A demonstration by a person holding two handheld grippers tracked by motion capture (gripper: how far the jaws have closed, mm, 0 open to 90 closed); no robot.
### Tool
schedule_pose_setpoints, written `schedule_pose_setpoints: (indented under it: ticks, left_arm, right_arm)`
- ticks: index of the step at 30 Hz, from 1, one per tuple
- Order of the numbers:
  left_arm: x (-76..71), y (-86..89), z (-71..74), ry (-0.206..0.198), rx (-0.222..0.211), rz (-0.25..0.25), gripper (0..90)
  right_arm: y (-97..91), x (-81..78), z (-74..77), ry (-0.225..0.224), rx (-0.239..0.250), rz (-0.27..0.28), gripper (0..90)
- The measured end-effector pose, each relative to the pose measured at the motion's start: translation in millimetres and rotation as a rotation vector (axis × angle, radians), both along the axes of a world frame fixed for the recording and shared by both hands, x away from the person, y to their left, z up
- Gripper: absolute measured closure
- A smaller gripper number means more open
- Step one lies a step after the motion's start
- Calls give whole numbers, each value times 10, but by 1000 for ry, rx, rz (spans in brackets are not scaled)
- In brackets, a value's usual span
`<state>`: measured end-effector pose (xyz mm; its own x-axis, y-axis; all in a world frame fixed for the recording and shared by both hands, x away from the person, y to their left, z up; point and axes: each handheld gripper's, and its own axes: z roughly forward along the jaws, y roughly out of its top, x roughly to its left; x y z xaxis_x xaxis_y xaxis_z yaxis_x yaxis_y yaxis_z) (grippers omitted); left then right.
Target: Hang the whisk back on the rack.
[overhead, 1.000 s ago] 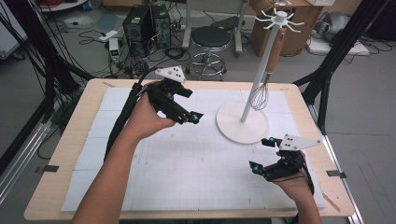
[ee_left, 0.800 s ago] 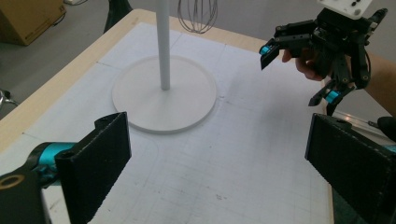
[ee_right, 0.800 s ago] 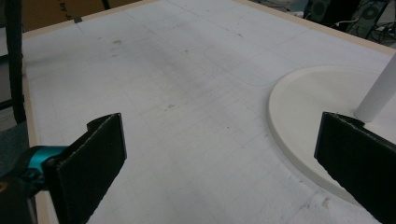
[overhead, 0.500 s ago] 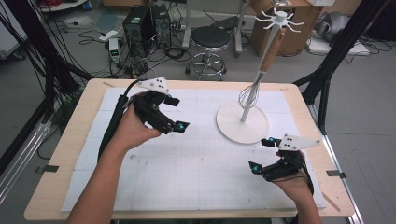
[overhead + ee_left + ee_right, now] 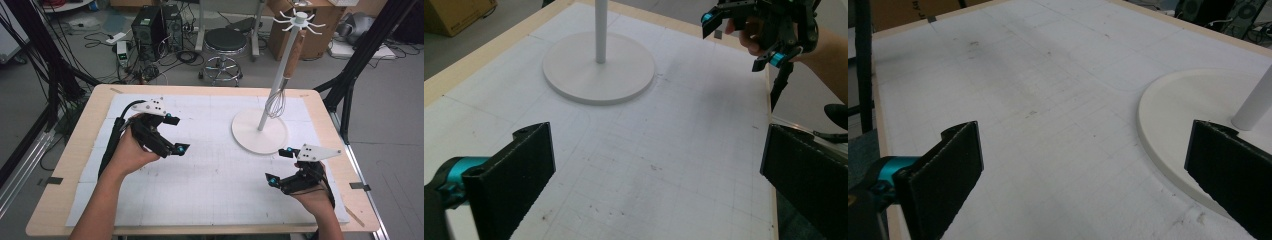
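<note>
The worktop [image 5: 90, 150] is a pale wooden board under a white gridded sheet, with both hands working over it. Toward its far right corner stands the white stand [image 5: 260, 132]: a broad round base, a thin upright pole and a crown of hooks at the top. From one hook hangs the whisk [image 5: 282, 85], wooden handle up and wire balloon down, just beside the pole and clear of the base.

The left claw [image 5: 175, 135] hovers over the left half of the sheet, its jaws spread wide and having just been opening, with nothing between them. The right claw [image 5: 281, 166] sits near the front right corner, jaws wide and empty as well.

By my judgement the whisk is light, its wires springy and easily bent, so the stiff wooden handle is the place to grip it; it would swing freely on its hook when touched. The stand looks stable on its wide base but could tip if the pole is pulled sideways.

The high view gives the hooks and the whisk; the left gripper view shows instead the base [image 5: 599, 67] close up and the right claw [image 5: 744, 37] beyond it, and the right gripper view brings the base rim [image 5: 1168, 145] and the marked sheet near
</note>
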<state>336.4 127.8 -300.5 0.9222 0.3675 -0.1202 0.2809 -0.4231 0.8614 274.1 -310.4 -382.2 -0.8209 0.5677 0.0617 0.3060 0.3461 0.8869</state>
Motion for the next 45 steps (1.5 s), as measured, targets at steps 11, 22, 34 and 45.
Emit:
schedule_pose_setpoints:
  ticks: [11,22,34,45]
  left_arm:
    - [-156,175,-207,-24,-5,53,17]
    - [-271,392,-460,-10,-16,117,16]
    - [-381,402,-611,-23,-12,137,16]
    - [-426,365,-538,-36,-36,132,16]
  right_arm:
    - [13,7,-15,7,-5,1,9]
    - [23,11,-23,11,-5,-3,9]
    - [39,18,-24,13,-7,5,9]
    - [71,18,-53,16,-14,22,9]
